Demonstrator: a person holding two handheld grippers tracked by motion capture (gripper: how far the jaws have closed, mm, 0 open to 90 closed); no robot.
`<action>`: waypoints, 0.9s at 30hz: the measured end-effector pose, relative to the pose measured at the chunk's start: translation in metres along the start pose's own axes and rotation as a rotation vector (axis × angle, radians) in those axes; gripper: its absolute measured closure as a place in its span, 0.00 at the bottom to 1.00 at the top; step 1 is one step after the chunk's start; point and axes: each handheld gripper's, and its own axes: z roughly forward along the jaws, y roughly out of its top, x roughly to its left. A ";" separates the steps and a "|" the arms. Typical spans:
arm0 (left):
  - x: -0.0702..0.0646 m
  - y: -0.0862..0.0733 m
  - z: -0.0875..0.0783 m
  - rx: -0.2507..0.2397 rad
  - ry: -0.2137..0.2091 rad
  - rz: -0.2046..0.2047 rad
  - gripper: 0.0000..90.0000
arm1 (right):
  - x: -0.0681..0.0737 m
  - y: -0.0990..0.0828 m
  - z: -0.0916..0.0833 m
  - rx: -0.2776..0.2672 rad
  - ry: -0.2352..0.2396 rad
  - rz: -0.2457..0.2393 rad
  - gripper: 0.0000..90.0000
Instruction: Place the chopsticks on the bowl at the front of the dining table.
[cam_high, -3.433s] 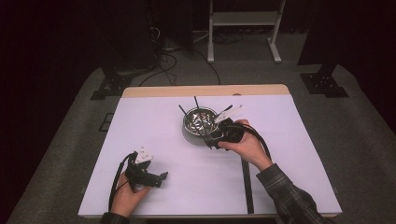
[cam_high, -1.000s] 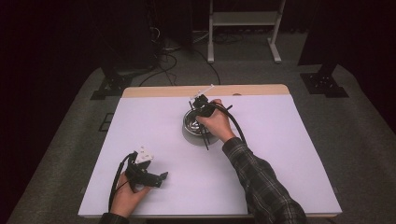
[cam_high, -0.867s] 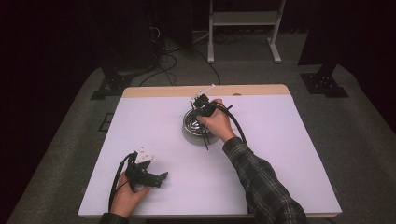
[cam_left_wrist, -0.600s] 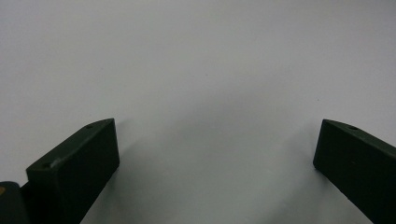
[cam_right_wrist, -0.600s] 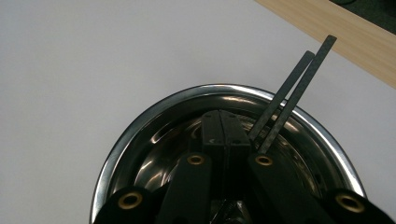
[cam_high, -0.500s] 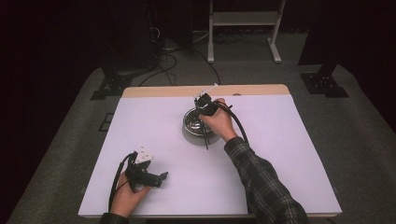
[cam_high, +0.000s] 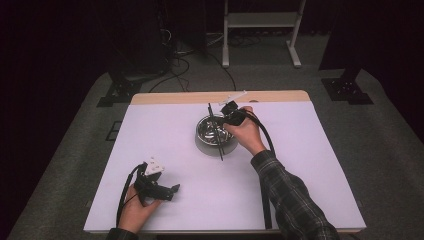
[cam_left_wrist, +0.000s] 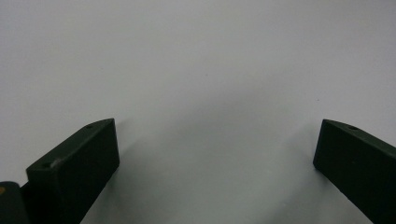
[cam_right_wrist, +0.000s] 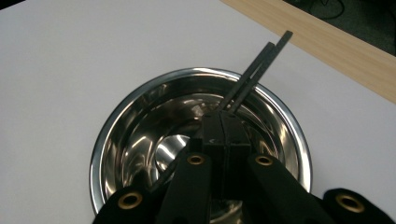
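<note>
A shiny steel bowl (cam_high: 201, 139) (cam_right_wrist: 100, 154) stands on the white table top, right of centre toward the far side. My right gripper (cam_high: 230, 117) (cam_right_wrist: 226, 125) hangs over it, shut on a pair of thin black chopsticks (cam_high: 220, 150) (cam_right_wrist: 256, 67). In the right gripper view the sticks run past the jaws and out over the bowl's rim toward the wooden edge. In the high view their other end slants down across the bowl's near rim. My left gripper (cam_high: 169, 190) (cam_left_wrist: 217, 158) rests at the near left, open, with bare table between its jaws.
The white sheet (cam_high: 165, 135) covers the table up to a wooden strip (cam_high: 175, 97) along the far edge. The right gripper's black cable (cam_high: 265, 205) trails to the near edge. A white stand (cam_high: 260, 20) and cables lie on the floor beyond.
The right hand went from the bowl's right side to above the bowl, then drifted a little toward the far right with the chopsticks. The left hand stayed put.
</note>
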 end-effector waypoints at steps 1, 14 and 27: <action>0.000 0.000 0.000 0.000 0.000 0.000 0.00 | 0.000 0.000 0.000 0.000 0.000 0.000 1.00; 0.000 0.000 0.000 0.000 -0.001 -0.003 0.00 | 0.005 -0.029 0.002 0.036 0.052 -0.001 1.00; 0.000 0.000 0.000 0.000 -0.001 -0.003 0.00 | 0.018 -0.028 0.005 0.038 0.086 -0.032 1.00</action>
